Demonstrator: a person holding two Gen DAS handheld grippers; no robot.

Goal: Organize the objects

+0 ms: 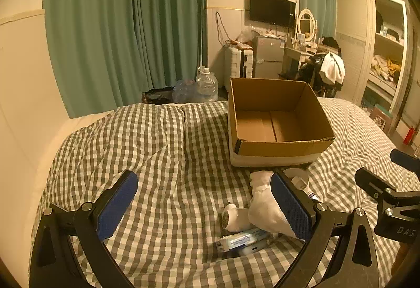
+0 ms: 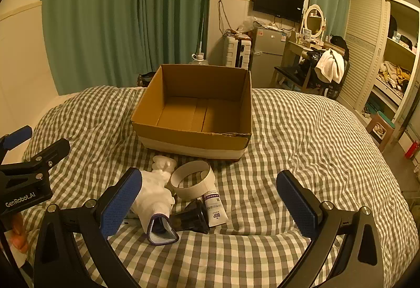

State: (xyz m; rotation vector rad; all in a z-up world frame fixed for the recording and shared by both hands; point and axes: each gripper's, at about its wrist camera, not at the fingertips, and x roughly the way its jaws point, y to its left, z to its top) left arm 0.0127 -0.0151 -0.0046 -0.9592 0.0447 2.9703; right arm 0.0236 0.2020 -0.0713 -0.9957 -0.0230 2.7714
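An empty open cardboard box (image 1: 275,125) (image 2: 194,114) sits on the checked bed. In front of it lies a small pile: a white cloth glove (image 1: 262,204) (image 2: 155,193), a white tape ring (image 2: 193,179), a white tube (image 2: 215,209), a black cup-like piece (image 2: 193,217), a small white round device (image 1: 231,217) and a blue-white wipes packet (image 1: 242,239). My left gripper (image 1: 207,206) is open, hovering just left of the pile. My right gripper (image 2: 210,204) is open above the pile, holding nothing.
The checked duvet (image 2: 302,135) covers the bed. Green curtains (image 1: 123,25) hang behind. Water jugs (image 1: 206,85), a suitcase, a small fridge (image 2: 267,51), a dressing table, a chair with clothes (image 2: 328,67) and an open wardrobe (image 2: 393,64) line the far side and right.
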